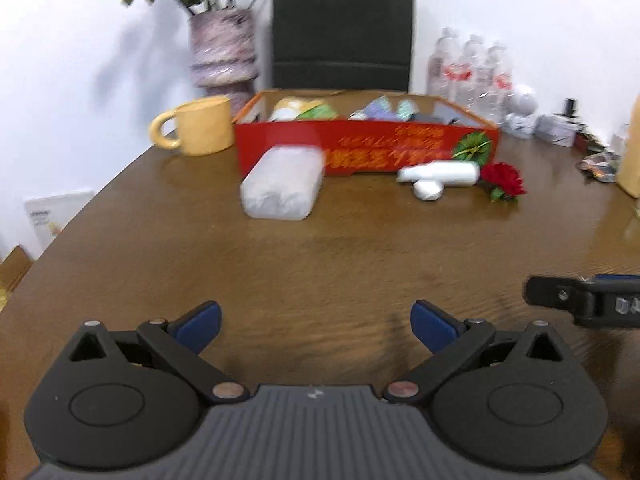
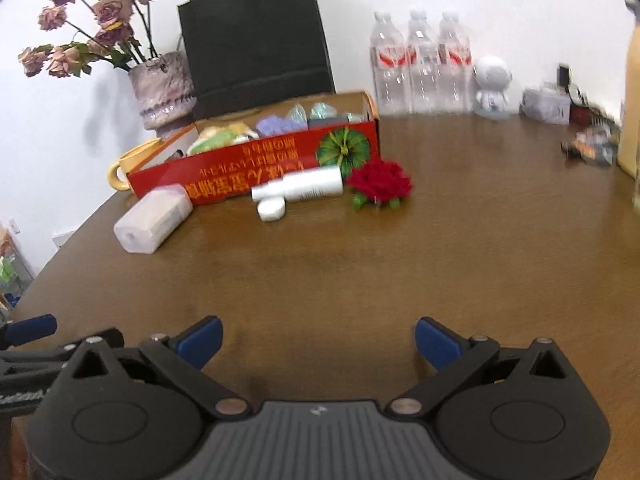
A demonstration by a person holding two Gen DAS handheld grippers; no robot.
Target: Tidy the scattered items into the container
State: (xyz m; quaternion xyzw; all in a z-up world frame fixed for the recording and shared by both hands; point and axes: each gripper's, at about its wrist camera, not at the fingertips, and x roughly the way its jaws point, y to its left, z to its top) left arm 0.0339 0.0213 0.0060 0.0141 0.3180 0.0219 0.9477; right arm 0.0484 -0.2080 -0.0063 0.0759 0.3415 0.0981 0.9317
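Four loose things lie before the red cardboard box (image 2: 256, 168) on the brown wooden table (image 2: 360, 272): one translucent plastic case (image 2: 154, 218), one white tube (image 2: 300, 188), one small white jar (image 2: 271, 209), one red flower (image 2: 380, 182). The left gripper (image 1: 316, 326) and right gripper (image 2: 318, 340) hover empty, fingers spread apart.

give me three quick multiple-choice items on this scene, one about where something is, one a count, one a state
1. Where does the red flower lie?
A. inside the red box
B. on the table by the box's front right corner
C. in the yellow mug

2. How many water bottles stand at the wall?
A. one
B. three
C. five

3. How are the left gripper and right gripper now?
A. both open and empty
B. both shut on items
C. one holding the white bottle

Answers:
1 B, the flower rests on the table beside the red box.
2 B, three caps show side by side.
3 A, blue pads stand wide apart, nothing between.
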